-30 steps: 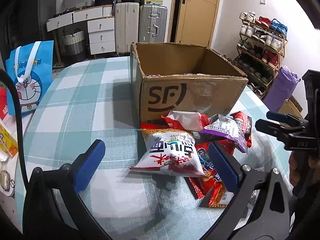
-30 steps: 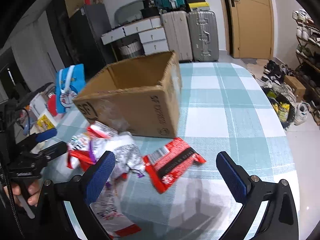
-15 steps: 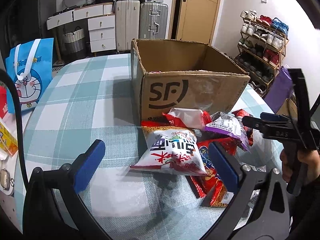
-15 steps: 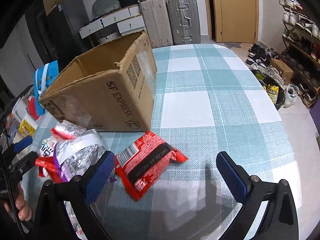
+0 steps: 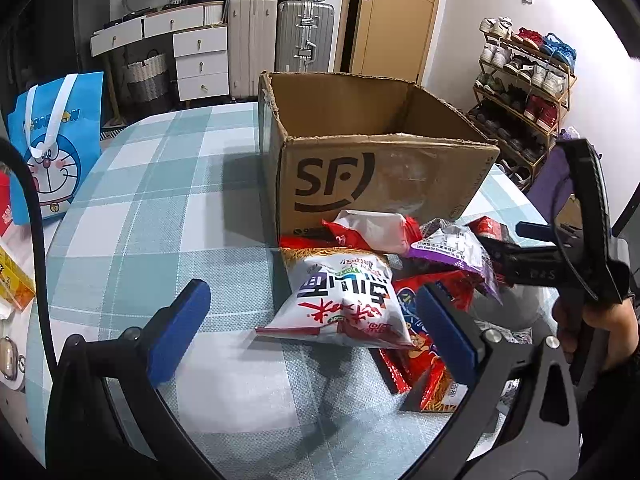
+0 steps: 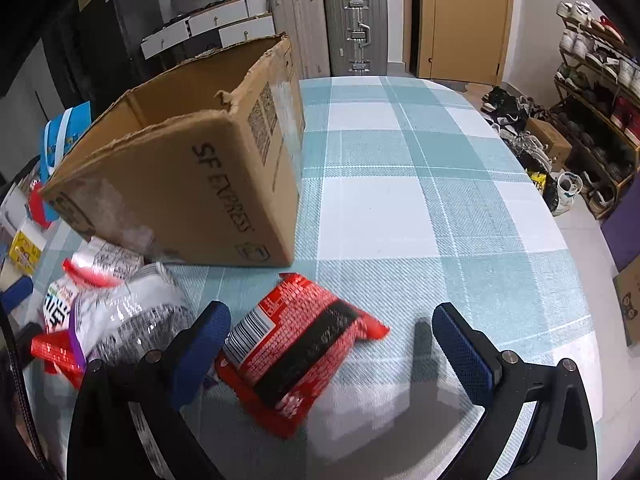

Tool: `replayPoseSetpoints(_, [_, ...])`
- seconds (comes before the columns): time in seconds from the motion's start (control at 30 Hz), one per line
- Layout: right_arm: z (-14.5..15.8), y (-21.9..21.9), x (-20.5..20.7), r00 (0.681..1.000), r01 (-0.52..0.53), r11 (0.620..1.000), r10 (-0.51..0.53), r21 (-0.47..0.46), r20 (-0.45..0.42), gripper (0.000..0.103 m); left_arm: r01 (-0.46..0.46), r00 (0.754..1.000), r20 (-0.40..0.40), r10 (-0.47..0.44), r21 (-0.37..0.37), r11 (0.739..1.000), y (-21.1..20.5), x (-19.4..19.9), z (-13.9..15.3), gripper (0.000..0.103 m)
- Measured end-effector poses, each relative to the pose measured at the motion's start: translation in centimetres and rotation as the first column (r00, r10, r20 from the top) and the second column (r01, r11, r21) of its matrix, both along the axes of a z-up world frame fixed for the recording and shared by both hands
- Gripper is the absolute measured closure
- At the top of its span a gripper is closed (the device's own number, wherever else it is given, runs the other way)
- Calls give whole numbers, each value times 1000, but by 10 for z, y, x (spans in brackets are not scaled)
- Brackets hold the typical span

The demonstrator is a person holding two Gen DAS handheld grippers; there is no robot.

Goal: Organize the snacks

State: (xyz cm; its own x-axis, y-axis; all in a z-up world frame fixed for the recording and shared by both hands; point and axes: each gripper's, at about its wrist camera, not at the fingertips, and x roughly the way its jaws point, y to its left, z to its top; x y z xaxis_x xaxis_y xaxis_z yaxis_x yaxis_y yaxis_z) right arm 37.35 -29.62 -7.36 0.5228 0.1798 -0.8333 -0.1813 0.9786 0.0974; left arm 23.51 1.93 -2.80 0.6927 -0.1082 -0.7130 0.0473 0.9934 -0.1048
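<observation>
Both tongs, left [image 5: 312, 328] and right [image 6: 332, 344], hang spread and empty over snack packets heaped beside the open box [image 5: 380, 176] for loading.

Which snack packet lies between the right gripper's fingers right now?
The red packet with the black band and barcode, lying flat on the tablecloth apart from the pile. The silver-and-purple bag sits outside the right gripper, whose fingers are spread.

My left gripper [image 5: 316, 328] is a black curved frame carrying two blue textured pads [image 5: 180, 328], with silver screw heads set behind them and a black cable looping along its left edge. My right gripper [image 6: 332, 344] matches it: black arms, blue pads [image 6: 460, 348], silver screws, plus a white label strip. The hand [image 5: 584, 320] gripping its handle wears a dark sleeve.
</observation>
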Motion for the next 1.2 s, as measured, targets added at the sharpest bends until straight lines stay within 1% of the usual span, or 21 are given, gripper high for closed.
replayPoseSetpoints(0.13, [2,-8,-10,999,-41,999,41,-29,3,1,-5,1000,-6,4,-12,1000,3,1,-1,1])
replayPoseSetpoints(0.23, [4,-17,-19,999,-50,997,51,-55,10,1,-5,1000,-10,5,-13,1000,3,2,-3,1])
replayPoseSetpoints(0.3, [4,-20,-23,998,-58,997,58,-57,12,1,-3,1000,-12,2,-12,1000,2,2,-4,1])
replayPoseSetpoints(0.37, [3,-20,-25,998,-68,996,68,-55,6,1,-1,1000,-13,1,-12,1000,2,2,-5,1])
replayPoseSetpoints(0.43, [3,-15,-27,997,-76,994,76,-74,8,1,2,1000,-14,-2,-19,1000,1,2,-5,1])
replayPoseSetpoints(0.5, [4,-8,-31,996,-85,991,89,-108,32,1,2,1000,-13,-2,-16,1000,1,2,-5,1])
replayPoseSetpoints(0.57, [6,-3,-34,994,-93,988,100,-122,49,2,2,1000,-15,-2,-13,1000,0,2,-6,1])
replayPoseSetpoints(0.63, [7,-1,-34,993,-98,988,105,-122,56,12,1,1000,-18,-1,-15,1000,0,2,-7,1])
replayPoseSetpoints(0.67, [7,0,-34,993,-100,988,107,-119,56,23,0,1000,-20,0,-15,1000,0,2,-7,1])
replayPoseSetpoints(0.7, [8,0,-34,993,-104,988,110,-110,51,29,-1,1000,-20,0,-15,1000,1,2,-8,1])
replayPoseSetpoints(0.77, [7,-1,-34,992,-118,990,122,-79,45,33,-2,1000,-20,2,-15,1000,0,2,-8,1])
replayPoseSetpoints(0.83, [7,1,-36,989,-131,988,136,-77,55,38,-1,1000,-20,1,-15,1000,1,2,-8,1])
replayPoseSetpoints(0.87, [8,3,-38,987,-141,986,147,-84,60,41,-1,1000,-22,0,-14,1000,0,2,-8,1])
replayPoseSetpoints(0.9, [8,4,-40,986,-151,984,157,-91,64,47,0,1000,-22,0,-13,1000,0,2,-9,1])
replayPoseSetpoints(0.93, [8,6,-41,984,-161,983,168,-90,66,50,1,1000,-22,-1,-13,1000,0,3,-9,1])
replayPoseSetpoints(1.03, [10,7,-46,981,-171,982,177,-79,80,58,6,1000,-24,-6,-13,1000,-2,2,-11,1])
replayPoseSetpoints(1.1, [14,6,-48,979,-178,982,183,-57,90,59,7,1000,-26,-7,-13,1000,-4,2,-12,1])
replayPoseSetpoints(1.2, [25,1,-55,977,-167,986,168,-18,133,59,4,999,-35,-4,-26,1000,-4,4,-16,1])
